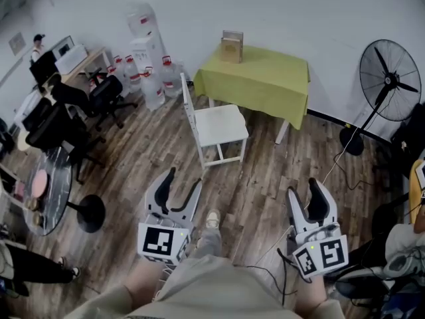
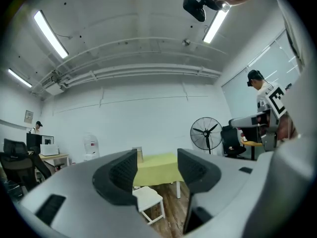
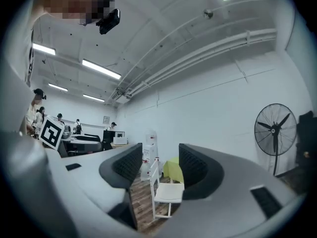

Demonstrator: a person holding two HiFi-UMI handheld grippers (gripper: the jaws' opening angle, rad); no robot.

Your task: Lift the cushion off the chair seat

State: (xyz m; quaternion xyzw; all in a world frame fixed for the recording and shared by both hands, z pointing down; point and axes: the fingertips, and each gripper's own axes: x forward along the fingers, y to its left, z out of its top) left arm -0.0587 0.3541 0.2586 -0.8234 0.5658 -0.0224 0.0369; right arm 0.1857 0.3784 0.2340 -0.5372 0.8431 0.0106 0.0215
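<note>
We're standing back on the wood floor point(image 1: 265, 191), both tools held out level in front of us. The left gripper point(image 1: 184, 178) has its fingers spread, nothing but air between them. Same story on the right gripper point(image 1: 304, 190): fingers parted, gap empty.

Ahead of us is the white chair point(image 1: 214, 128), backrest to its left as we look, pulled out in front of the table with the green cloth point(image 1: 262, 78). The seat shows as one pale slab, and at this range we can't separate the cushion point(image 1: 224, 123) from the seat under it. Either way it lies well apart from both sets of fingers and untouched.

Down the left gripper view the chair sits low in the gap between the pads; down the right gripper view it's framed there too.

Off to the right, a standing fan point(image 1: 388, 72).
</note>
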